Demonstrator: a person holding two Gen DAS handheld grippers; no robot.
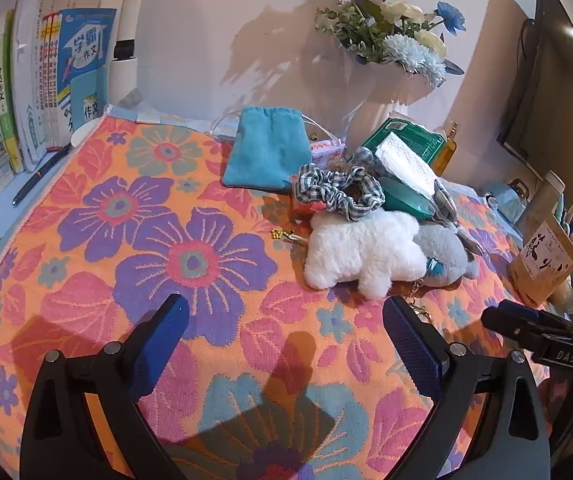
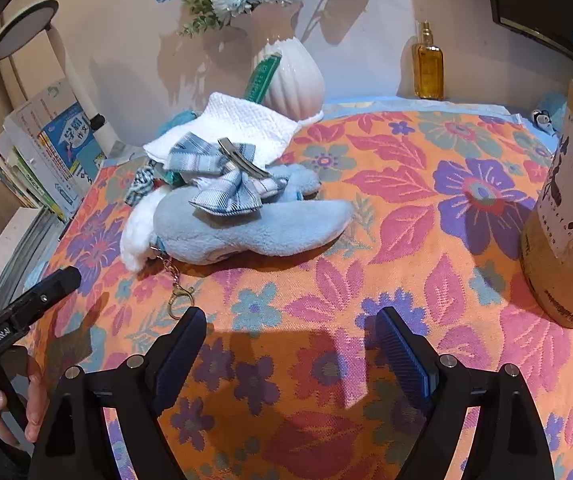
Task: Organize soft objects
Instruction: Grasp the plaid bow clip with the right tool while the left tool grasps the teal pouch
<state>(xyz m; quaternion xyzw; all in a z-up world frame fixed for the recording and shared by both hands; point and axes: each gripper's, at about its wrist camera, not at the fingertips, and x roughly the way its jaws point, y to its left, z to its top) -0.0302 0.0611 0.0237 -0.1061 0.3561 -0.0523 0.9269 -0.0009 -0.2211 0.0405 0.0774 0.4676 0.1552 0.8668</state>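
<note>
While both tools hover over the floral cloth (image 1: 86, 240), I read the left gripper (image 1: 286, 332) as spread wide with nothing between its blue pads, and the right gripper (image 2: 292, 340) likewise wide and empty. Ahead of the left gripper and to its right lies the pile of soft items: a white plush (image 1: 362, 252) on top of a blue plush (image 2: 246, 228). Beyond these sits a teal pouch (image 1: 266, 148), flat on the cloth. A checked scrunchie (image 1: 334, 192) rests against the white plush. A striped bow clip (image 2: 230, 176) lies on the blue plush, ahead-left of the right gripper.
</note>
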